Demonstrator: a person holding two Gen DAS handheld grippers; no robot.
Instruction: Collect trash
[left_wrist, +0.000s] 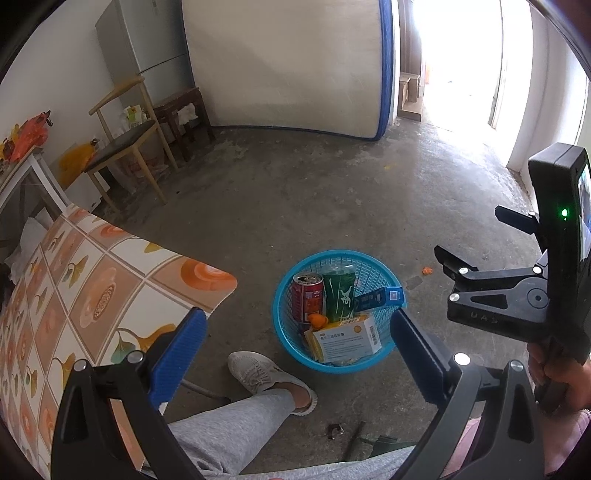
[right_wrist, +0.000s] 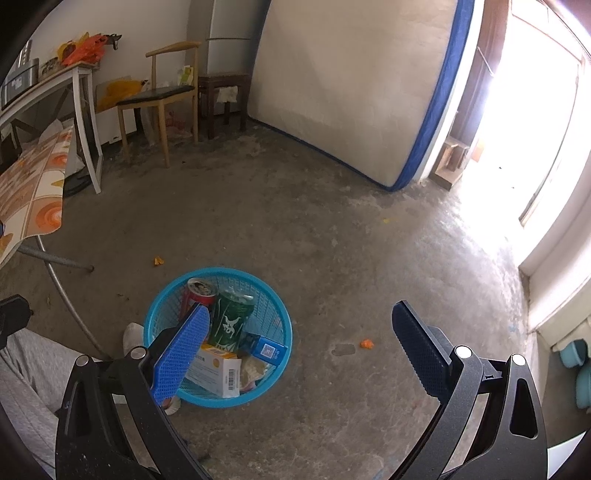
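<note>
Left wrist view: left hand-held gripper (left_wrist: 297, 341) wide open, empty, held above the floor w/ the blue basket (left_wrist: 369, 363) seen between its fingers. Right hand-held gripper (left_wrist: 476, 254) shows at the right edge of the view, also open. Basket holds a red can (left_wrist: 306, 301) and green can (left_wrist: 340, 295), both upright, long axes vertical, mouths up; a white-orange box (left_wrist: 349, 339) lies flat at the near rim; a small blue box (left_wrist: 380, 297) leans on the far-right wall. The patterned counter (left_wrist: 92, 288) is at left, its near corner beside the basket; the corner shown looks bare.

Right wrist view: right hand-held gripper (right_wrist: 297, 349) open, empty. Orange scraps (right_wrist: 366, 344) and (right_wrist: 159, 261) lie on the floor outside the basket.

Risk (judgement): scraps are small and flat, so the pads may slip off; reaching low could knock the basket and tip the cans.
</note>
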